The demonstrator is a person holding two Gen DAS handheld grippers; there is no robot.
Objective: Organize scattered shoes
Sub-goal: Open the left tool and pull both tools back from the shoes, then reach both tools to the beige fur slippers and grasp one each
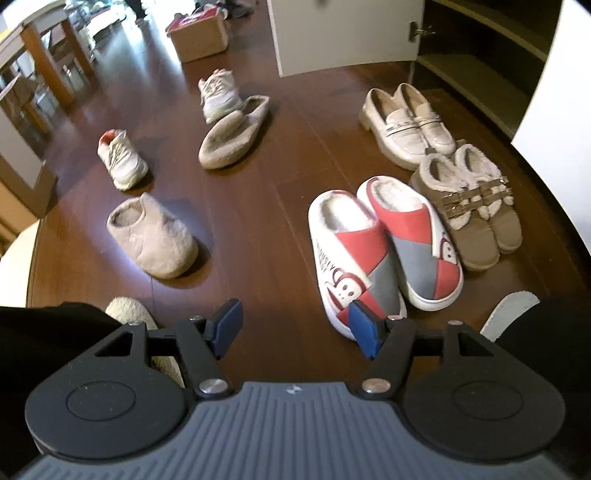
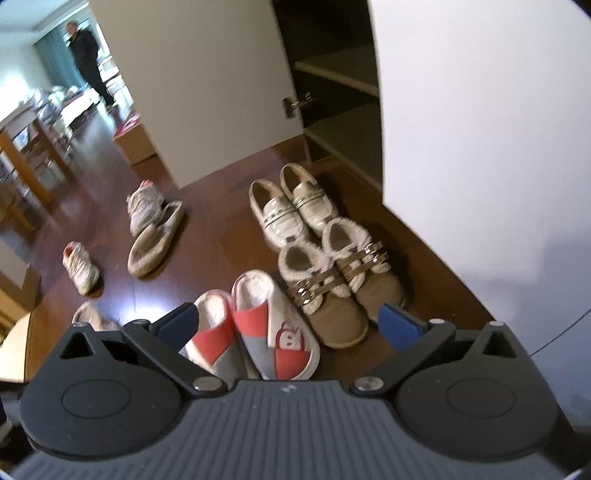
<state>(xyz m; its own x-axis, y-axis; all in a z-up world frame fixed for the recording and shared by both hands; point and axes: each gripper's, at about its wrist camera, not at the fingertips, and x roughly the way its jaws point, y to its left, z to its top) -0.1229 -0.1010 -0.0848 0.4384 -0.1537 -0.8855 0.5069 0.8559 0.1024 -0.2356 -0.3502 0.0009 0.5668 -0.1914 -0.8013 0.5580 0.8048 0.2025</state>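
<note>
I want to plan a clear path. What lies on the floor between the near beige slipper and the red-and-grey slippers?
Only bare wooden floor lies between the near beige slipper and the red-and-grey slippers, as the left wrist view shows.

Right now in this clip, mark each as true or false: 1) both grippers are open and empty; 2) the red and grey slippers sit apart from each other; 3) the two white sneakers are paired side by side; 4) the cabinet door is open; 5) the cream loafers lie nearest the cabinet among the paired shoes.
1) True: the left gripper and right gripper are open, holding nothing.
2) False: the red and grey slippers sit side by side as a pair.
3) False: one white sneaker lies alone; the other white sneaker rests against a beige slipper.
4) True: the cabinet door stands open, with bare shelves showing.
5) True: the cream loafers lie beyond the fur-lined brown shoes.
</note>
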